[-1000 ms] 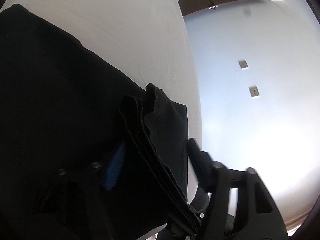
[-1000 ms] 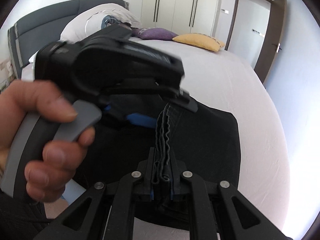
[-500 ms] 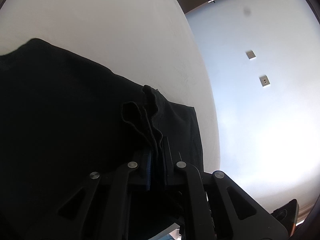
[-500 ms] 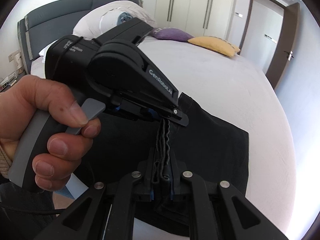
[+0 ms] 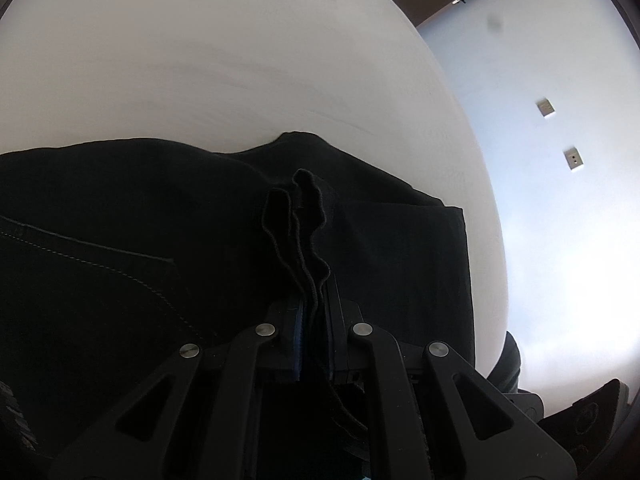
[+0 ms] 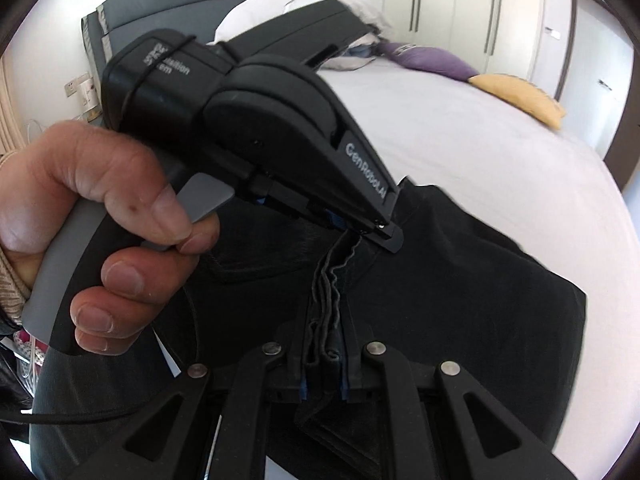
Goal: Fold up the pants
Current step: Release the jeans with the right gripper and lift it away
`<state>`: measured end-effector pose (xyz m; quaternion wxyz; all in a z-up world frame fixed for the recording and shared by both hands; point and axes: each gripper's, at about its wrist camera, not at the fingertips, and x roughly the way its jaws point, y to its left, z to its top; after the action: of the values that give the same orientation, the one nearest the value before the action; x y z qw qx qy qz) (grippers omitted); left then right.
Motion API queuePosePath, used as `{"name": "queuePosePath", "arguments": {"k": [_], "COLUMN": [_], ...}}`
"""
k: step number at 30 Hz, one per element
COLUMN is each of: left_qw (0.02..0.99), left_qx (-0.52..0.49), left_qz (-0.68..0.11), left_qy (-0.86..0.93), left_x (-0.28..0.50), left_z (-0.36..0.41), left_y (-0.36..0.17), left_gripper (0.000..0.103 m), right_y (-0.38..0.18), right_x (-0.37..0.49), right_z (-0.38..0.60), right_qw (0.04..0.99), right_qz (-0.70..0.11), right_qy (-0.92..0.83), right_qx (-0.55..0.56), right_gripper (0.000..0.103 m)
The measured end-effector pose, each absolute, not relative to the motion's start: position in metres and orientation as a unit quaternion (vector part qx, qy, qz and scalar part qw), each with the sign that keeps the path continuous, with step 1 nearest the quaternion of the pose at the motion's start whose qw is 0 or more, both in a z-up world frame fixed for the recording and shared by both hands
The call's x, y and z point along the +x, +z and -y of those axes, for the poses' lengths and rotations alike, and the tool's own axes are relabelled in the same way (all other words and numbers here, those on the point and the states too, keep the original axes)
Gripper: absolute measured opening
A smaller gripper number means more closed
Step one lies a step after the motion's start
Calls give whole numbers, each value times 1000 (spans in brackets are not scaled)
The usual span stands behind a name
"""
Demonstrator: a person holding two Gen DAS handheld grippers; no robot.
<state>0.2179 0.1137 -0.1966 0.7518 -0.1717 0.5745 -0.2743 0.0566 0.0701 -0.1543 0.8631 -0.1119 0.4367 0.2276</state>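
The black pants lie on the white bed, folded into layers. My left gripper is shut on a bunched stack of hem edges that stands up between its fingers. My right gripper is shut on the same stacked edge of the pants. In the right wrist view the left gripper's body, held by a hand, sits just beyond my right fingertips, its tip clamped on the cloth.
A grey headboard, white pillows, a purple cushion and a yellow cushion are at the bed's far end. Wardrobe doors and a brown door stand behind. A light blue wall is right of the bed.
My left gripper went from open beside the hem stack to shut on it. Both grippers have since moved with the cloth toward the bed's far side.
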Motion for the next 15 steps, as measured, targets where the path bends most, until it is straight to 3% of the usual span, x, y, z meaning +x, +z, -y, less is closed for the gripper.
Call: {"name": "queuePosePath", "arguments": {"k": [12, 15], "left_qw": [753, 751], "left_qx": [-168, -171], "left_qz": [-573, -576], "left_qy": [-276, -273], "left_x": [215, 211], "left_z": [-128, -135], "left_y": [-196, -199], "left_gripper": [7, 10], "right_y": [-173, -173], "right_x": [78, 98], "right_z": [-96, -105], "right_qw": [846, 839], "right_qz": [-464, -472], "right_qy": [234, 242], "right_qx": [-121, -124], "right_gripper": [14, 25]}}
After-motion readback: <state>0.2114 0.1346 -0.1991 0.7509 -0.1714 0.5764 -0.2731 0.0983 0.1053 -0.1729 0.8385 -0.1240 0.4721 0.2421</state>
